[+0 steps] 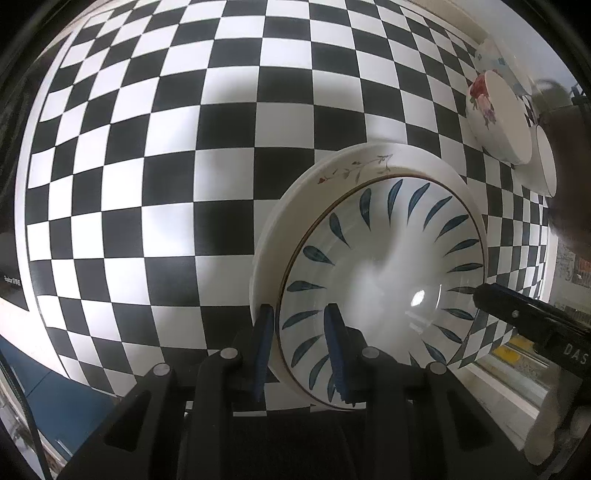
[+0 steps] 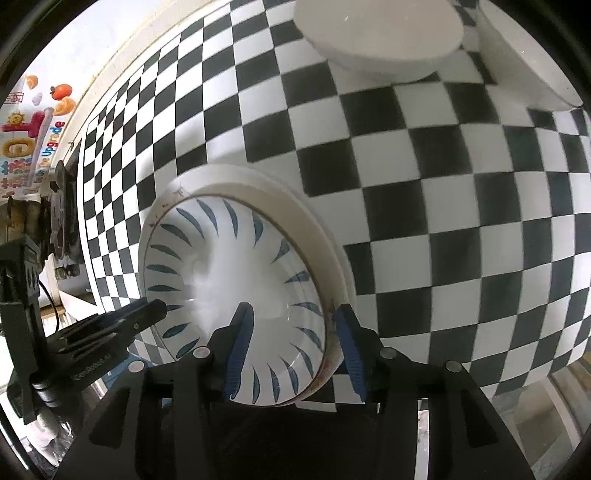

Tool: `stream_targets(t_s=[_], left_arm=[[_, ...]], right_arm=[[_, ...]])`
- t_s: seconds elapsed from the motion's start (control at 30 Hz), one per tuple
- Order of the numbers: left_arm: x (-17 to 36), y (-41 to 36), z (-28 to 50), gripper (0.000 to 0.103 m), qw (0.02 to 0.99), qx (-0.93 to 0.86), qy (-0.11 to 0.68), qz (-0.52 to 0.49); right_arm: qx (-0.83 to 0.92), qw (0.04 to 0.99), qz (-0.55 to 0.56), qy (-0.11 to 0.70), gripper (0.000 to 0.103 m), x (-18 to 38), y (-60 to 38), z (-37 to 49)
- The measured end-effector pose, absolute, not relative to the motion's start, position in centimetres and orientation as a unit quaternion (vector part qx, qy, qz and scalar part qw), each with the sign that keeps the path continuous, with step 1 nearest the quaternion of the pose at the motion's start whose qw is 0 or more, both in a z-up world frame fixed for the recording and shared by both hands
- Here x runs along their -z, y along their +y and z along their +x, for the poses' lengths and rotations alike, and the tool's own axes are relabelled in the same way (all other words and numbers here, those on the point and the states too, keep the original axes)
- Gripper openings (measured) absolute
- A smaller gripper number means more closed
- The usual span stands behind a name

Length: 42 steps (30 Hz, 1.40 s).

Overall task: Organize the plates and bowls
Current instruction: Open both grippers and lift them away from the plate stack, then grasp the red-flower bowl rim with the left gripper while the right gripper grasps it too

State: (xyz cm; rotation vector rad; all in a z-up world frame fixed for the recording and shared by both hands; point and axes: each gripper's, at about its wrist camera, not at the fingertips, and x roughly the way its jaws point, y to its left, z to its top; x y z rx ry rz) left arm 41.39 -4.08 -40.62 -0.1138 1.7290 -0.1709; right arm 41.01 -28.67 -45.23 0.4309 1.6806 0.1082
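A blue-leaf patterned bowl sits nested in a white plate with a small floral sprig, on the checkered table. My left gripper straddles the near rim of the bowl and plate, one finger outside, one inside the bowl, with gaps at the pads. My right gripper straddles the opposite rim of the same bowl and plate, jaws apart around it. Each gripper shows in the other's view.
A white bowl with red flowers and other white dishes stand at the table's far right; they show upturned in the right wrist view. The table edge is close behind both grippers.
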Motion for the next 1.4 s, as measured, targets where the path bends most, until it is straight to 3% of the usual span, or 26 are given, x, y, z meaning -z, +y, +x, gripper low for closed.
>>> stream_targets(t_s=[0.4,0.63,0.73,1.4], left_arm=[[32.5,-5.8,39.5,0.026,0.713,0.071,0.697,0.000],[27.2,-5.7,38.0,0.026,0.738,0.085,0.669,-0.005],[25.6,-6.1,37.1,0.026,0.745,0.092,0.661,-0.008],[19.4,-5.7,35.5,0.032,0.772,0.101,0.626,-0.040]], right_arm=[[-0.020,0.711,0.096,0.696,0.050,38.6,-26.7,38.4],[0.000,0.748,0.086,0.658,0.075,32.8,-26.5,36.0],[0.004,0.758,0.085,0.647,0.081,30.7,-26.6,35.0],[-0.025,0.808,0.105,0.580,0.089,21.4,-26.9,31.5]])
